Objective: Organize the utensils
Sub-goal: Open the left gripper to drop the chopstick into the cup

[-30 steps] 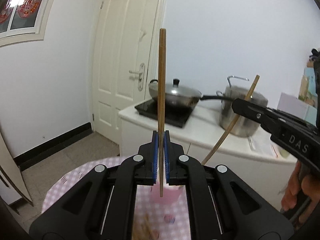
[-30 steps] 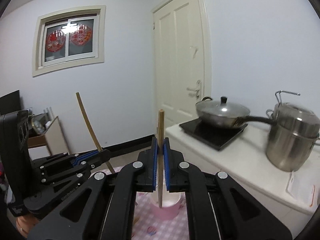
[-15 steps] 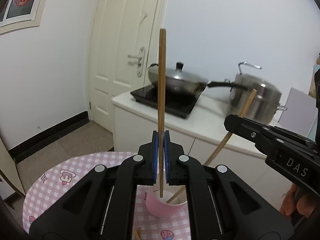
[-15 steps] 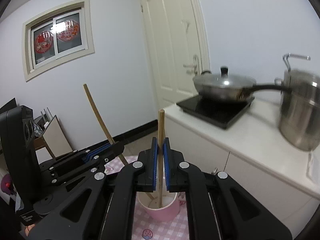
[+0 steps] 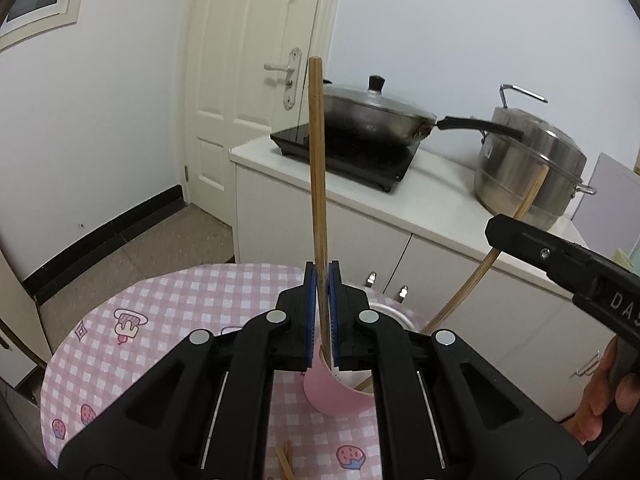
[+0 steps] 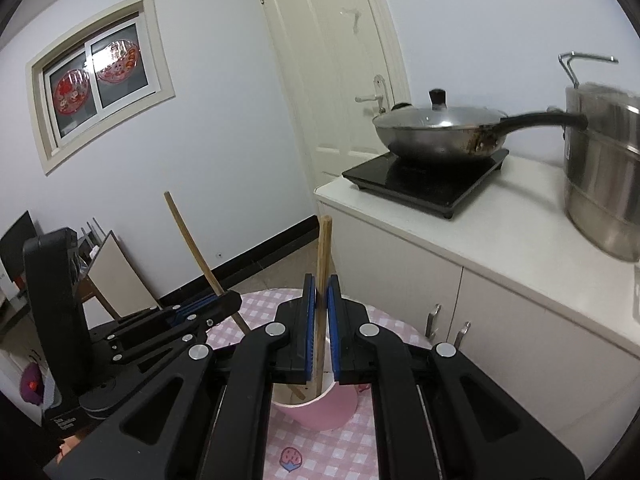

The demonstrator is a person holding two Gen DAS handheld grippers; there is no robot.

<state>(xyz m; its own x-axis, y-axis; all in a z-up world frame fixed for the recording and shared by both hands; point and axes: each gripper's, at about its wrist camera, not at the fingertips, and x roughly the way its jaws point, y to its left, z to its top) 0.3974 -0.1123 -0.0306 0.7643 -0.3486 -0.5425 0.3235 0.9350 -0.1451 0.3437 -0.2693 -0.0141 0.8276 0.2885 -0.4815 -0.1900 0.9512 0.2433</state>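
Note:
My left gripper (image 5: 322,276) is shut on a wooden chopstick (image 5: 318,184) that stands upright, its lower end inside the pink cup (image 5: 334,396). My right gripper (image 6: 320,286) is shut on a second chopstick (image 6: 323,280), its lower end also inside the pink cup (image 6: 320,412). In the left wrist view the right gripper (image 5: 560,256) comes in from the right with its slanted chopstick (image 5: 492,256). In the right wrist view the left gripper (image 6: 192,312) sits at the left with its chopstick (image 6: 196,248).
The cup stands on a round table with a pink checked cloth (image 5: 172,312). More chopsticks (image 5: 284,460) lie on the cloth in front. Behind is a white counter (image 5: 432,184) with an induction hob, a lidded wok (image 5: 372,116) and a steel pot (image 5: 528,156).
Both grippers have come down and tilted toward the table. The chopstick ends have gone from above the cup into it.

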